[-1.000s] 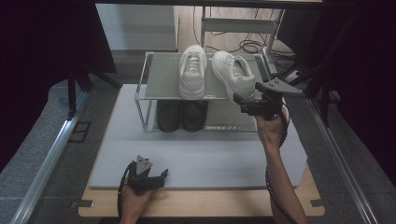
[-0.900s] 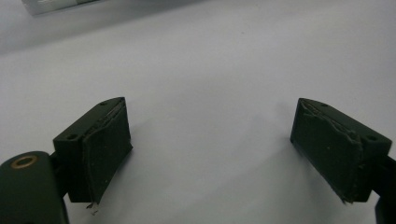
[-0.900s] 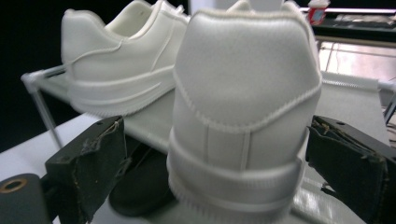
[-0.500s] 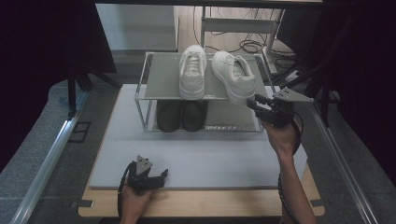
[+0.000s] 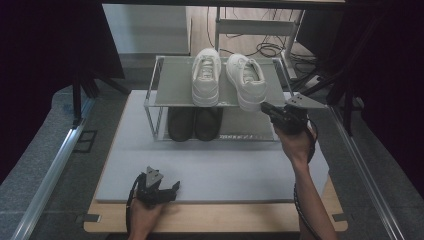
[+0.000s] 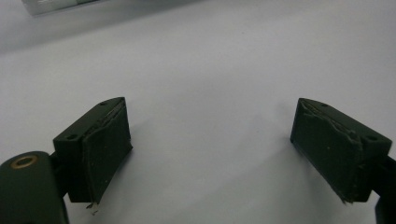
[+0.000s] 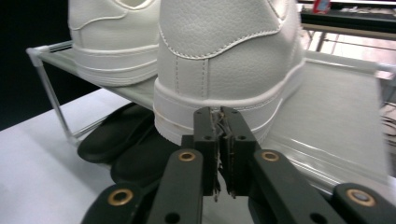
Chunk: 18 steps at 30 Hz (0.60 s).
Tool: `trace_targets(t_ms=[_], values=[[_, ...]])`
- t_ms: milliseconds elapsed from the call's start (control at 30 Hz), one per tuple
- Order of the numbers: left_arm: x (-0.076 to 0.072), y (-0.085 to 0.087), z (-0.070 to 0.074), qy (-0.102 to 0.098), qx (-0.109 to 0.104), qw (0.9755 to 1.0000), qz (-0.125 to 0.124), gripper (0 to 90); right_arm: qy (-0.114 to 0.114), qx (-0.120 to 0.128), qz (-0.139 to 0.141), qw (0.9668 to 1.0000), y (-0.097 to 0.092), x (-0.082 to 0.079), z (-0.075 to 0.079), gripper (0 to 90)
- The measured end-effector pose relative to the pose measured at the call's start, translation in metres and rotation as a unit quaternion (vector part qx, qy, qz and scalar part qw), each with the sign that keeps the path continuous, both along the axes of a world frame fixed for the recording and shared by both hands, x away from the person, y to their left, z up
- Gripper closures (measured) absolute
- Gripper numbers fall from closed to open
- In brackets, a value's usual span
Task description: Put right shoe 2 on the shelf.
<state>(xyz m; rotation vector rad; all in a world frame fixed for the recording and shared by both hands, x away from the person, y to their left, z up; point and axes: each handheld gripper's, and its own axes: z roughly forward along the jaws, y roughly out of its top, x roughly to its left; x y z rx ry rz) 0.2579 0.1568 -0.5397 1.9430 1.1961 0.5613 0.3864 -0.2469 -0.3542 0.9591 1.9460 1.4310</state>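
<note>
Two white sneakers, two black slippers

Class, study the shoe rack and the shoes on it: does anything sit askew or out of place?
Yes. The right white shoe lies slanted, its heel hanging over the front edge of the rack. The left white shoe sits straighter. The black pair lies neatly together below.

Wire rack on grey mat, shelf pale green. Under the shelf, black slippers side by side, touching (partly shadowed). Mat laid on wooden table, bare wood along the near edge. Beyond, cables on floor.
</note>
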Motion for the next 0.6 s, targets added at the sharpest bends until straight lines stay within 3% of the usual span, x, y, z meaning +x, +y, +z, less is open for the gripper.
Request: trace_targets(t_ms=[300,600], values=[[0.000,0.000,0.000,0.001,0.000,1.0000,0.000,11.7,-0.005,-0.015,0.008,0.9998,0.035,0.011,-0.002,87.6],[0.000,0.000,0.000,0.000,-0.002,1.0000,0.001,11.7,-0.005,-0.019,0.014,0.9997,0.055,0.018,-0.004,87.5]])
